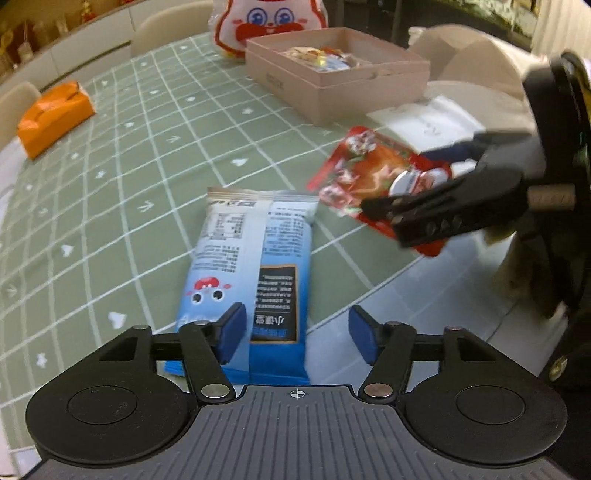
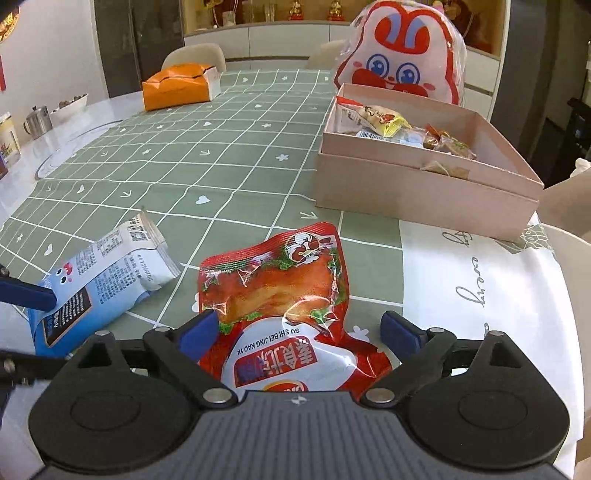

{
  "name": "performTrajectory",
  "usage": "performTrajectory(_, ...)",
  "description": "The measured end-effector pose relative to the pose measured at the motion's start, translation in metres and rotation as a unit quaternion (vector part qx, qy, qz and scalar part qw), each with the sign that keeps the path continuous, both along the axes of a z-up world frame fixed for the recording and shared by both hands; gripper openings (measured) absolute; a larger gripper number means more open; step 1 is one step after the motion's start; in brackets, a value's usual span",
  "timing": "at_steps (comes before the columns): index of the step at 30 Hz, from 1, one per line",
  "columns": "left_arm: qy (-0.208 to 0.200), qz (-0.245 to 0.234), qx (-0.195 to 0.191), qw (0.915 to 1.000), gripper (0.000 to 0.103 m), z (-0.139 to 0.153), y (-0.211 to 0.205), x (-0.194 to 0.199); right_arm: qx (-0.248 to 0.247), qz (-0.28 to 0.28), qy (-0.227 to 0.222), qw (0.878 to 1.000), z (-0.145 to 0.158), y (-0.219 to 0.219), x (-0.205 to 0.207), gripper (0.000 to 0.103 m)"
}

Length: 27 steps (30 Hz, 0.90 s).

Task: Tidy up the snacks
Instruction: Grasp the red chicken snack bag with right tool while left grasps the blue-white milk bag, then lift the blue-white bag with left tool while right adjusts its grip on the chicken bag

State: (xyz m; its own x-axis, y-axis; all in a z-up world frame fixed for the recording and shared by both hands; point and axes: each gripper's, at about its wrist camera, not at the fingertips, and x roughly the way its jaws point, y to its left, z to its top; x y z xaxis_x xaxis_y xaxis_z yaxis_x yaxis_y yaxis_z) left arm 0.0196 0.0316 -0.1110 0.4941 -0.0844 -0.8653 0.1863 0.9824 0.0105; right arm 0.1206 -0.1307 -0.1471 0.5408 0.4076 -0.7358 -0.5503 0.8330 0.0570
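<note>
Two light, crinkly, slippery packets lie low in frame on the green checked cloth (image 2: 229, 173) — a blue snack packet (image 1: 251, 273) between the spread left gripper (image 1: 297, 334), and a red vacuum pouch (image 2: 280, 295) between the spread right gripper (image 2: 299, 332), neither pinched. Flat sealed edges look the safest hold. Only the right view shows the pink box (image 2: 417, 192) contents clearly — small wrapped snacks.

your left gripper's body hides the near end of the blue-and-white foil snack packet (image 1: 255, 273). the red plastic roast-duck pouch (image 2: 284, 306) runs under your right gripper. the pink rabbit-faced bag (image 1: 271, 22) is cut off at the top edge.
</note>
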Motion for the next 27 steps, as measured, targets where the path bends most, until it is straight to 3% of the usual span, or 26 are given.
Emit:
performTrajectory(3,-0.016,0.034,-0.027,0.9989,0.062,0.005,0.012,0.008,0.01,-0.004,-0.016,1.0,-0.003,-0.004,-0.006,0.097)
performTrajectory(6,-0.028,0.06,0.002,0.9978,0.062,0.003,0.022,0.018,0.016,-0.003,-0.022,1.0,-0.004,-0.006,-0.008,0.098)
performTrajectory(13,-0.003,0.077,-0.055,0.9955,0.072,-0.009,0.031,0.042,0.018,-0.002,-0.025,1.0,-0.005,-0.006,-0.009,0.099)
performTrajectory(16,0.004,0.073,-0.085,0.9937,0.084,-0.014,0.03,0.046,0.019,-0.001,-0.025,1.0,-0.005,-0.006,-0.01,0.099)
performTrajectory(27,-0.001,0.086,-0.075,0.9935,0.086,-0.015,0.016,0.052,0.019,0.003,-0.024,1.0,-0.006,-0.006,-0.009,0.101)
